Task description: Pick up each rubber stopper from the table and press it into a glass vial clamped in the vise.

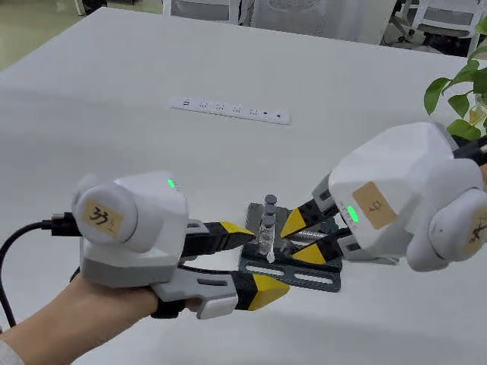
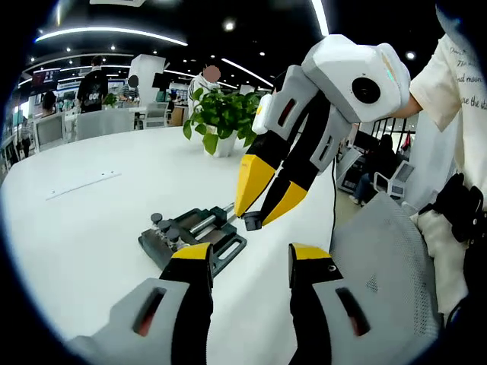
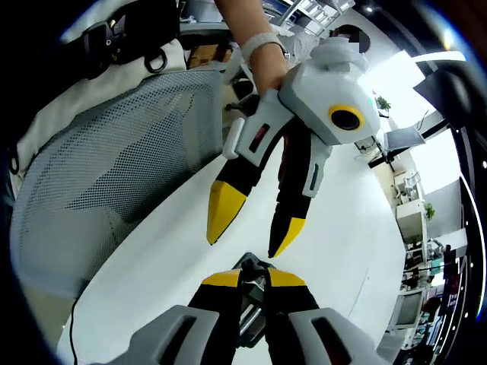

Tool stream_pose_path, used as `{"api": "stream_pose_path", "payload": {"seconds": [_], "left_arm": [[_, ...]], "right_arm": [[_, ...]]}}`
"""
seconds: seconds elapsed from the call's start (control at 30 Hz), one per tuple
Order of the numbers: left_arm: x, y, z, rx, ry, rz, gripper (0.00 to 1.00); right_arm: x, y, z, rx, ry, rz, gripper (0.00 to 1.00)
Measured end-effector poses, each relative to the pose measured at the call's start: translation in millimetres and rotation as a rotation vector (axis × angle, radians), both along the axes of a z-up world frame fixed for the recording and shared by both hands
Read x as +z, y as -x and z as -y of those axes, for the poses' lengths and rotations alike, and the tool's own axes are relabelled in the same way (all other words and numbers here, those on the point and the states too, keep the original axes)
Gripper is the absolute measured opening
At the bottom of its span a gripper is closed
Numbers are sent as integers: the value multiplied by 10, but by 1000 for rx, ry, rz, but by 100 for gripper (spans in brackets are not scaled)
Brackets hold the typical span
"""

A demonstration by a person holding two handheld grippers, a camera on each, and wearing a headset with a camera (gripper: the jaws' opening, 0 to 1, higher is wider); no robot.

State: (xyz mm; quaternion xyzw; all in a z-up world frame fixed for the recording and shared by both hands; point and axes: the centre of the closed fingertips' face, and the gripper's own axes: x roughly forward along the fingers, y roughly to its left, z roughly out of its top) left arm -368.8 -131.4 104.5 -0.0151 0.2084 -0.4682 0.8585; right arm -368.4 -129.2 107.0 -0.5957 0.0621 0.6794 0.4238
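Note:
A dark vise [image 1: 304,275] sits on the white table and clamps clear glass vials [image 1: 268,232] that carry grey stoppers. My left gripper [image 1: 251,258] is open just left of the vise, with nothing between its yellow-tipped fingers. My right gripper [image 1: 303,238] hovers over the right side of the vise. In the left gripper view it pinches a small dark rubber stopper [image 2: 252,221] above the vise [image 2: 221,247]. The right gripper view shows its own tips [image 3: 253,280] close together on a dark piece, with the left gripper facing them.
A white power strip [image 1: 228,109] lies further back on the table. A potted plant [image 1: 460,95] stands at the right edge. A grey mesh chair [image 2: 380,258] is beside the table, and people stand in the background of the left gripper view.

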Motion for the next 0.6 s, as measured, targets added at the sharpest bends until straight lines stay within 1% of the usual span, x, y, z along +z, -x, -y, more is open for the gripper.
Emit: {"api": "stream_pose_path", "payload": {"seconds": [0.03, 0.07, 0.1, 0.13, 0.17, 0.2, 0.23, 0.3, 0.4, 0.57, 0.6], "left_arm": [[-1, 4, 8, -5, 11, -7, 33], [3, 12, 21, -14, 21, -15, 30], [7, 16, 31, -14, 23, -19, 27], [6, 13, 33, -7, 19, -15, 27], [9, 12, 31, -8, 20, -19, 26], [17, 19, 35, -11, 29, -27, 23], [41, 18, 38, -8, 46, -28, 21], [48, 14, 29, -4, 51, -33, 19], [45, 3, 18, -1, 57, -41, 16], [52, 22, 31, -13, 67, -50, 10], [48, 24, 30, -15, 67, -53, 9]], "right_arm": [[3, -18, 14, 29, 20, 43, 6], [-1, -1, 14, 47, 23, 53, 6], [-9, 13, 19, 45, 22, 46, 6], [-15, -1, 18, 68, 26, 72, 6], [-33, -24, 39, 80, 46, 98, 6], [-48, -30, 48, 89, 53, 108, 6], [-51, -12, 41, 82, 45, 91, 6], [-67, -2, 45, 103, 53, 107, 6], [-58, 25, 21, 119, 48, 108, 6], [-61, 62, -5, 146, 46, 119, 6], [-64, 69, -7, 142, 47, 114, 6]]}}
